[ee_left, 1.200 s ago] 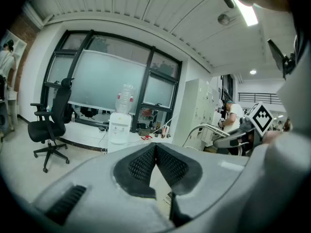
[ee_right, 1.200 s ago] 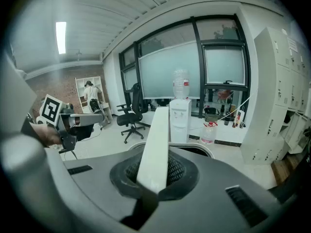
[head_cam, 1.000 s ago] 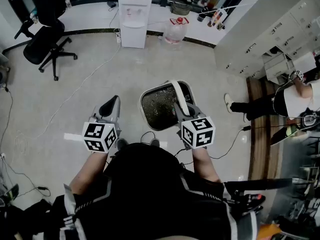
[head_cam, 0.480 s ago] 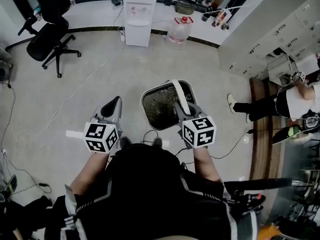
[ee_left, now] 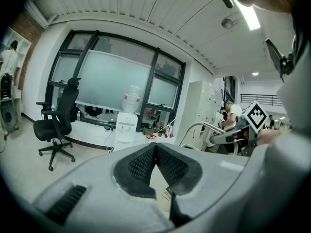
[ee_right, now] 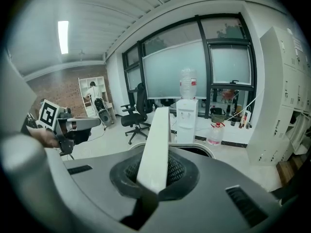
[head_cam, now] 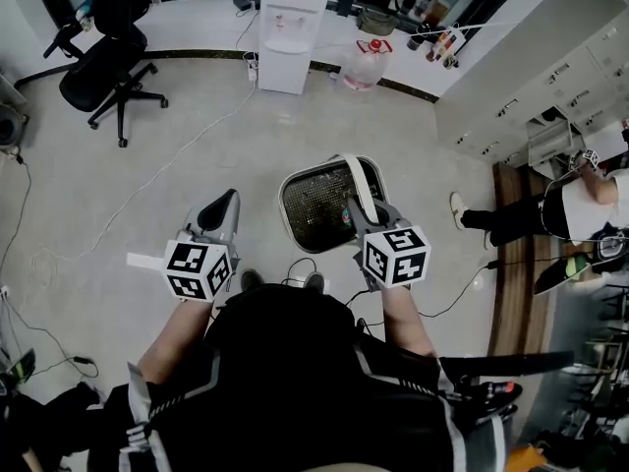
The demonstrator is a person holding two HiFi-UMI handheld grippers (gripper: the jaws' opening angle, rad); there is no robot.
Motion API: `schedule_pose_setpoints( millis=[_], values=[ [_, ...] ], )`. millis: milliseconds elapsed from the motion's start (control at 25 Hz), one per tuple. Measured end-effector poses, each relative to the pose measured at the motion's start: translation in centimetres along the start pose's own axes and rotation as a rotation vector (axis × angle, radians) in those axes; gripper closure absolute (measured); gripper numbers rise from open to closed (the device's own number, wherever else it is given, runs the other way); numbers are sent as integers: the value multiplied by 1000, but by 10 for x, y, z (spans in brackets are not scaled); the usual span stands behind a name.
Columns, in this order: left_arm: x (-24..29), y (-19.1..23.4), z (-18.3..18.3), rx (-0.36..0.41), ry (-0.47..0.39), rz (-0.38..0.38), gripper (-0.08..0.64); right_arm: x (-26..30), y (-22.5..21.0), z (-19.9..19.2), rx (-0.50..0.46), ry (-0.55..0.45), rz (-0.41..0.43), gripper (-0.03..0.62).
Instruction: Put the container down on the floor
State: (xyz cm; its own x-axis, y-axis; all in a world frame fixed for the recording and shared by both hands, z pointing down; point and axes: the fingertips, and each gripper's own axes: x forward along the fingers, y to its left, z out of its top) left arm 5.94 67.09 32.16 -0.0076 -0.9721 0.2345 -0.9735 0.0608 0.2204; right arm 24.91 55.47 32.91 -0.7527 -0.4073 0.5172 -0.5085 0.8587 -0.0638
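Note:
The container is a white-rimmed bin with a dark mesh inside, hanging above the floor in front of the person. Its white handle arches over it. My right gripper is shut on that handle. In the right gripper view the handle runs as a white strip between the pads, with the bin's rim behind. My left gripper hangs to the left of the bin, apart from it. In the left gripper view its pads meet at the tip, with nothing between them.
A water dispenser and a water jug stand at the far wall, with an office chair at far left. White lockers and another person are at the right. Cables cross the floor.
The floor has slid under both grippers as the person walks. The bin still hangs from the right gripper. Both grippers keep their spacing and stay shut.

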Motion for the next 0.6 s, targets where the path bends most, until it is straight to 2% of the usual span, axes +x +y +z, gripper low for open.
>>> schedule_pose_setpoints(
  millis=[320, 600],
  values=[
    [-25, 51, -5, -34, -8, 4, 552, 26, 37, 17, 9, -8, -8, 584],
    [-36, 68, -3, -39, -19, -19, 552, 38, 56, 32, -8, -17, -11, 584]
  ],
)
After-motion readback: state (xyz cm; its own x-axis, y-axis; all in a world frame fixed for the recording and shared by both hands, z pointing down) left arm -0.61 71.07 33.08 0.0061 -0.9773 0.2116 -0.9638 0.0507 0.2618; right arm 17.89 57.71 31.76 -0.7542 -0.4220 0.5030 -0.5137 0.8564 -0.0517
